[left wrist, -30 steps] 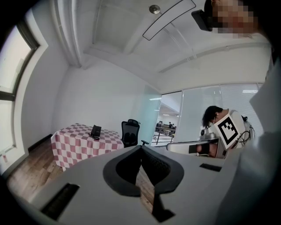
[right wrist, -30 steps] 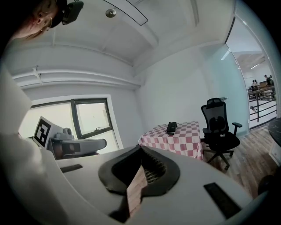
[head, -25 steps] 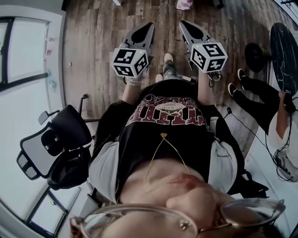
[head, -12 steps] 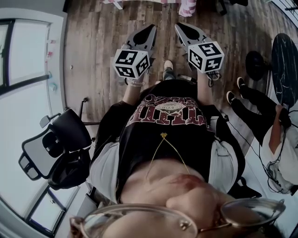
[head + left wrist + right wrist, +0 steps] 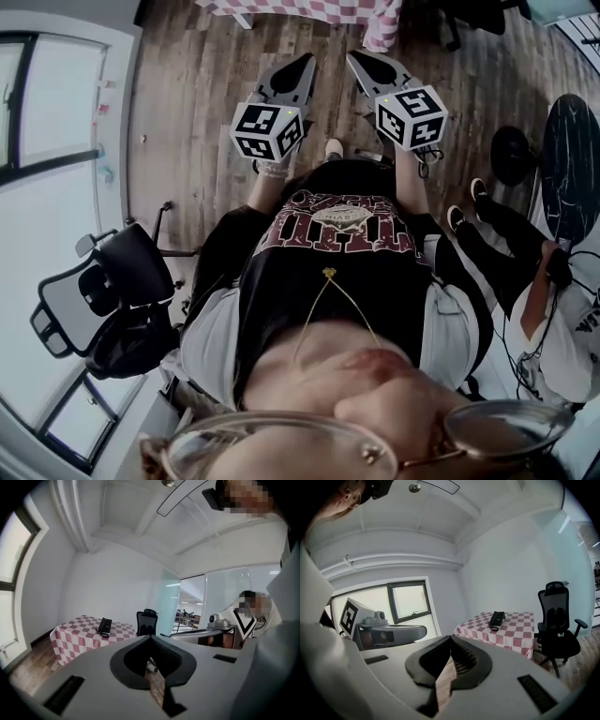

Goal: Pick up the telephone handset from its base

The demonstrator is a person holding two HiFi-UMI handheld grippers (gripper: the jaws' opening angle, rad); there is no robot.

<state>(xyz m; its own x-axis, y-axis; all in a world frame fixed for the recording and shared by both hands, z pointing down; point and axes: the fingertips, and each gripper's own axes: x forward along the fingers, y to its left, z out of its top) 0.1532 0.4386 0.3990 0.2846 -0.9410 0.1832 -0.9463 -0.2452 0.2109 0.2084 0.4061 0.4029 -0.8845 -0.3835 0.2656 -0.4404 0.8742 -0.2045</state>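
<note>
Left gripper [image 5: 298, 67], jaws pressed together on nothing, points toward the far checkered table [image 5: 70, 637], where the telephone [image 5: 104, 626] sits well apart. Right gripper [image 5: 361, 64], likewise closed and empty, is carried alongside, probably for the approach.

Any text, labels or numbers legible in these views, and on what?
Nothing reads clearly.
T-shirt: maroon lettering, upside down, too blurred to read.
Marker cubes: black-and-white squares, no words.
Telephone: too small to show any label.
</note>
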